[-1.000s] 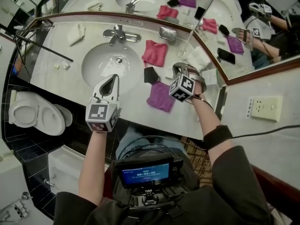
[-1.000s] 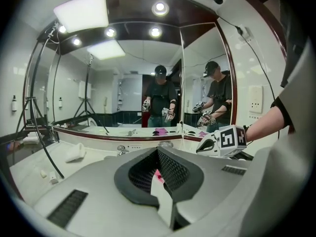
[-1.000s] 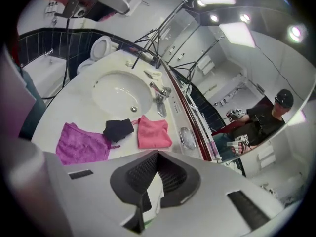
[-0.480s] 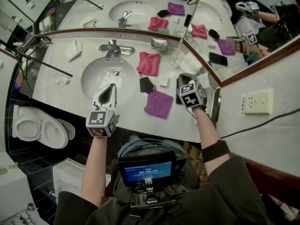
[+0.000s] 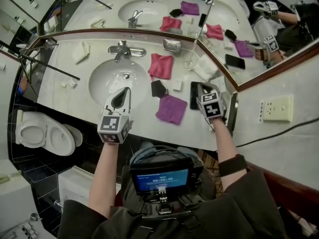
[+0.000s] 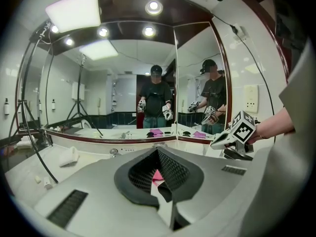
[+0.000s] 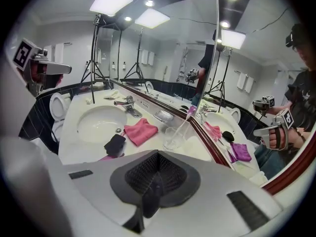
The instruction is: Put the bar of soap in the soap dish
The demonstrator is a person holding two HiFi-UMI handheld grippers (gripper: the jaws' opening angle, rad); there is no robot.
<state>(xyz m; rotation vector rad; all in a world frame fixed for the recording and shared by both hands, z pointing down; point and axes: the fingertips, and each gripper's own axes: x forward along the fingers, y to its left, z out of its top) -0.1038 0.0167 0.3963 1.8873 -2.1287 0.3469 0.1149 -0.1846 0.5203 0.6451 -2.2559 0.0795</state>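
Low in the frame, left gripper (image 5: 124,90) and right gripper (image 5: 203,87) hang over the worktop (image 5: 62,99), fingers closed with nothing between them. Between the two lies a purple cloth (image 5: 171,109). Just past it, mid-frame, the bar of soap (image 5: 176,85) lies on the worktop beside a black pouch (image 5: 158,88). Soap dish (image 5: 171,44) sits at the mirror, well apart.

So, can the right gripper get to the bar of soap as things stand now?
Probably yes. The bar of soap lies uncovered on the counter, close to the right gripper, just past the black phone. The shut jaws must open first.
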